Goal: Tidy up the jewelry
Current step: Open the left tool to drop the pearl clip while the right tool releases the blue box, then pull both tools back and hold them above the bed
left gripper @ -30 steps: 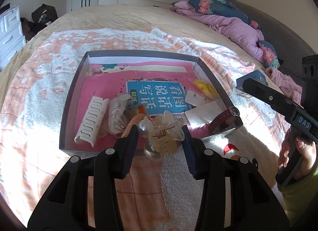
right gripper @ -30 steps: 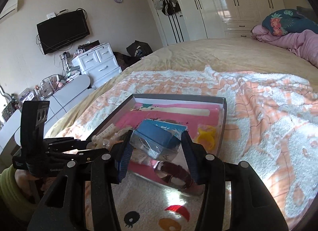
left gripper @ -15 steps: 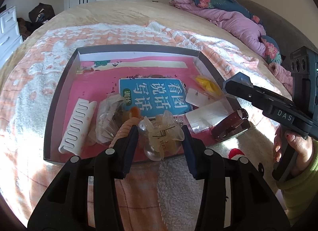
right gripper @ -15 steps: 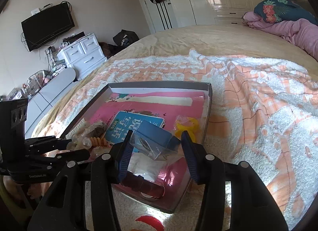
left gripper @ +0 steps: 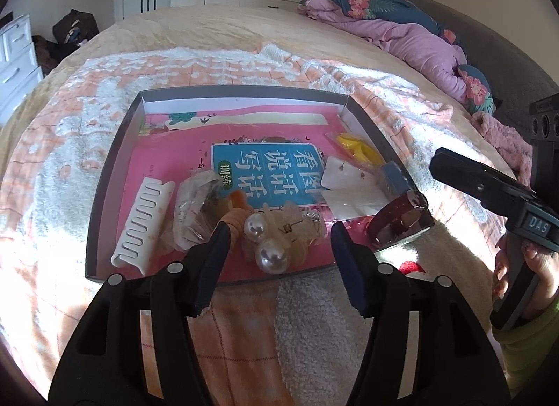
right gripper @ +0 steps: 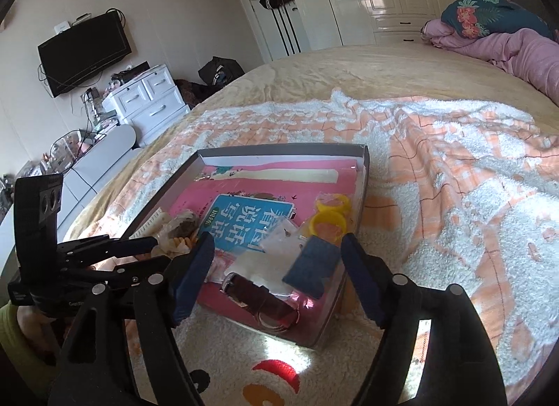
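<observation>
A shallow grey tray (left gripper: 115, 175) with a pink lining lies on the bed. My left gripper (left gripper: 279, 235) hangs over its near edge with its jaws opening. Between them, untouched by the pads, a translucent hair claw with two pearls (left gripper: 276, 238) lies in the tray. My right gripper (right gripper: 277, 245) is over the tray's (right gripper: 365, 175) near right corner, its jaws opening too. A small blue box (right gripper: 312, 263) rests loose below them on clear packets. In the left wrist view the same blue box (left gripper: 394, 175) sits by the right wall.
The tray also holds a white comb clip (left gripper: 143, 221), clear bags (left gripper: 195, 210), yellow rings (right gripper: 330, 217), an earring card (left gripper: 342, 172) and a brown strap (right gripper: 265, 297). A fluffy orange-and-white blanket (right gripper: 454, 196) covers the bed. A purple duvet (left gripper: 419, 46) is heaped far right.
Both grippers have opened. The hair claw dropped out of the left gripper onto the tray's front. The blue box left the right gripper and now lies in the tray's near right corner.
</observation>
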`<state>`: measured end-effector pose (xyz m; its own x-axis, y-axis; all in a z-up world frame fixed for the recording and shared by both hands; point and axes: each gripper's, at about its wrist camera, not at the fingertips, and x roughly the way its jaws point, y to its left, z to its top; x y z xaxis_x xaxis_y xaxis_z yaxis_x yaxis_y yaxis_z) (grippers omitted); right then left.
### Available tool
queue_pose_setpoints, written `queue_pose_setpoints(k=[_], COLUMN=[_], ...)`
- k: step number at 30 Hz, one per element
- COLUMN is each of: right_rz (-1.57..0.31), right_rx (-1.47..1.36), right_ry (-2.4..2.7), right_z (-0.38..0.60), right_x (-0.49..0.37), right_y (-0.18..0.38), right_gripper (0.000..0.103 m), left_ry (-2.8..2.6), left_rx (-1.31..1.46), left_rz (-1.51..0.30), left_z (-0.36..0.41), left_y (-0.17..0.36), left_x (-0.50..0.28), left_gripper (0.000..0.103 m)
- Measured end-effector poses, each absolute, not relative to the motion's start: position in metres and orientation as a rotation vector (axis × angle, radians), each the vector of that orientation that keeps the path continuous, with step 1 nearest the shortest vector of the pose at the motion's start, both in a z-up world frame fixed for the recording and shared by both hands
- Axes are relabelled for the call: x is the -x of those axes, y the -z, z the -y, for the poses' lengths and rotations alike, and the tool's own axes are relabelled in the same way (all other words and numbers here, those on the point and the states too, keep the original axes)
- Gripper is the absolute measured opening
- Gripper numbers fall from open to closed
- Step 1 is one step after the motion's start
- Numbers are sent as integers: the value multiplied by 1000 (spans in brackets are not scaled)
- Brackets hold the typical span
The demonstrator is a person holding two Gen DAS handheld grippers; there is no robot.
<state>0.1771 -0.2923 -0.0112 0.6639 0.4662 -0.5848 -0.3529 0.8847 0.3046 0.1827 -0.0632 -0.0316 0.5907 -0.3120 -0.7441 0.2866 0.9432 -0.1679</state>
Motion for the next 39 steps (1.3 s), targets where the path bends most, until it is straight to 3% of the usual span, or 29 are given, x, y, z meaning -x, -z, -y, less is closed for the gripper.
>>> queue_pose_setpoints(k=[2, 6, 8, 11, 23, 39], right_rz=[-679, -633, -612, -583, -620, -649], right_rx=[-166, -151, -136, -102, 16, -20], right_ry=[-465, -466, -462, -450, -399, -416], right_z=[294, 296, 296, 293, 270, 261], right_x=[-163, -130, -114, -89, -39, -29], right_y=[2, -15, -22, -29, -6, 2], right_gripper=[88, 92, 99, 98, 98, 98], left_ry=[344, 334, 319, 303, 233, 233], left_rx=[34, 42, 46, 75, 50, 70], left_rz=[-859, -827, -813, -806, -770, -761], left_z=[62, 56, 52, 43, 31, 31], left_y=[25, 10, 5, 1, -1, -1], left_x=[-177, -157, -145, -129, -72, -55], left_gripper=[55, 66, 80, 94, 94, 94])
